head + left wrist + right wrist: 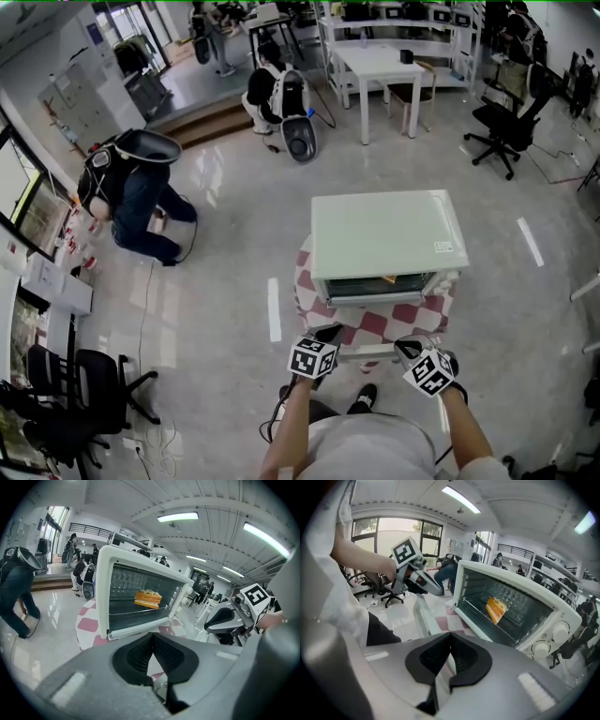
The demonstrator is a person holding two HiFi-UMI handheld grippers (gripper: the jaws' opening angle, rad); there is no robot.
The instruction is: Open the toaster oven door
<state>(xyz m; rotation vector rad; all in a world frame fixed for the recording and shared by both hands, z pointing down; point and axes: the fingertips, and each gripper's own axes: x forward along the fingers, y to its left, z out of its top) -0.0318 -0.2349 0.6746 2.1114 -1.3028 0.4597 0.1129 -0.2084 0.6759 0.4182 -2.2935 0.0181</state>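
The white toaster oven (384,234) stands on a small round table with a pink-and-white checked cloth (373,325). Its door hangs down open, and the door handle (367,353) is the pale bar at the near edge. My left gripper (328,335) is shut at the handle's left end, and my right gripper (409,348) is shut on its right end. In the right gripper view the white handle (423,620) runs between the closed jaws of the right gripper (450,637). Inside the oven (140,597), a sandwich (147,598) lies on the rack.
A person crouches on the floor (131,197) at the left, and another (272,94) is further back. An office chair (84,384) stands near left. A white table (380,66) and a black chair (506,122) stand far behind the oven.
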